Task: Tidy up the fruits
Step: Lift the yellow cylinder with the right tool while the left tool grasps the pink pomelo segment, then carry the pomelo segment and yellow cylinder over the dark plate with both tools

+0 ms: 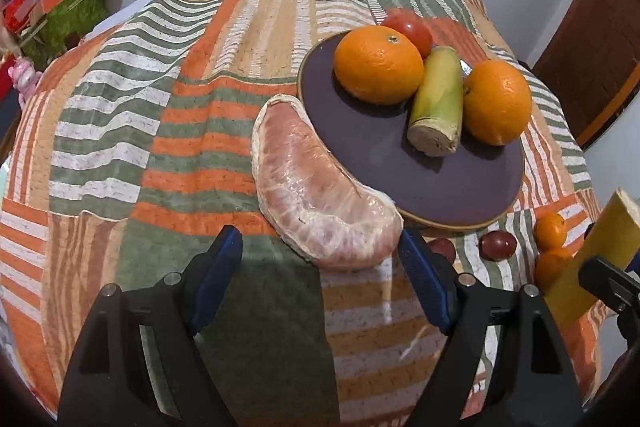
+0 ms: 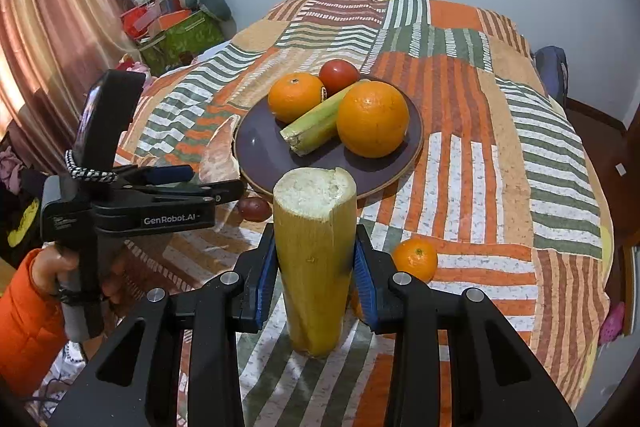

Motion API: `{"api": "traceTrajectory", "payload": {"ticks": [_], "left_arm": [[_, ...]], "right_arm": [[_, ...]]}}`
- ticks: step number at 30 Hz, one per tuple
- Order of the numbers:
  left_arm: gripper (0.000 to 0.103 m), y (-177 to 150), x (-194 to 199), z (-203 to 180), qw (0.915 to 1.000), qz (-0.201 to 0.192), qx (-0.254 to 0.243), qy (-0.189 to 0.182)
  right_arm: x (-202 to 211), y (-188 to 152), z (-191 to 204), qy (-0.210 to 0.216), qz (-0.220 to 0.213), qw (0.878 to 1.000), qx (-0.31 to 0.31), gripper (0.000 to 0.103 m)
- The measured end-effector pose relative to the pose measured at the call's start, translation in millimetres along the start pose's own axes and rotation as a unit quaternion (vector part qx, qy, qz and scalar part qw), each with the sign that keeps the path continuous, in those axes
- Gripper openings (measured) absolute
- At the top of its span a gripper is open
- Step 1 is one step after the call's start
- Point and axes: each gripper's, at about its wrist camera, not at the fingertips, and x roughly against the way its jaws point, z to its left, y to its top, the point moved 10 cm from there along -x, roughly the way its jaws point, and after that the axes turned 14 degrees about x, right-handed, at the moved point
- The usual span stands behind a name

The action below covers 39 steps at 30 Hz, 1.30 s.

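A dark purple plate (image 1: 400, 163) (image 2: 260, 151) holds two oranges (image 1: 378, 65) (image 2: 372, 119), a tomato (image 1: 412, 27) (image 2: 338, 75) and a green sugarcane piece (image 1: 438, 103) (image 2: 316, 125). A peeled pomelo segment (image 1: 316, 195) (image 2: 218, 151) lies on the cloth against the plate's left rim. My left gripper (image 1: 320, 263) is open, its fingers either side of the segment's near end. My right gripper (image 2: 316, 267) is shut on a yellow sugarcane piece (image 2: 316, 259) (image 1: 592, 255), held upright just short of the plate.
A striped patchwork cloth (image 1: 160, 131) (image 2: 500, 167) covers the table. Small mandarins (image 1: 551, 231) (image 2: 416, 259) and dark red fruits (image 1: 497, 245) (image 2: 254, 209) lie near the plate's front edge. Boxes and clutter (image 2: 176, 23) stand beyond the table at left.
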Motion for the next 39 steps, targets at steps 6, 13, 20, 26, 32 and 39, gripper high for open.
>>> {"api": "traceTrajectory", "payload": {"ticks": [6,13,20,26,32,39], "left_arm": [[0.072,-6.8,9.2,7.6,0.9997,-0.016,-0.016,-0.001],[0.071,-13.8,24.5,49.5,0.9998,-0.013,-0.005,0.017],[0.070,-9.7,35.9,36.0,0.9997,-0.008,-0.018,-0.015],[0.064,15.6,18.7,24.5,0.9998,-0.012,-0.007,-0.014],[0.050,29.8,-3.7,19.9,0.9998,0.005,0.003,-0.021],[0.047,38.3,-7.6,23.3,0.9990,0.004,0.021,-0.038]], "right_arm": [[3.8,1.0,-4.9,-0.005,-0.005,1.000,-0.004,0.032],[8.7,4.1,-8.7,-0.009,-0.012,1.000,-0.009,0.032],[8.5,5.5,-11.5,-0.009,-0.013,1.000,-0.012,0.032],[7.3,6.8,-12.6,-0.006,-0.013,1.000,-0.011,0.032],[2.5,5.1,-13.1,0.001,-0.012,1.000,-0.015,0.032],[0.9,8.3,-14.1,0.002,-0.014,1.000,-0.016,0.032]]}}
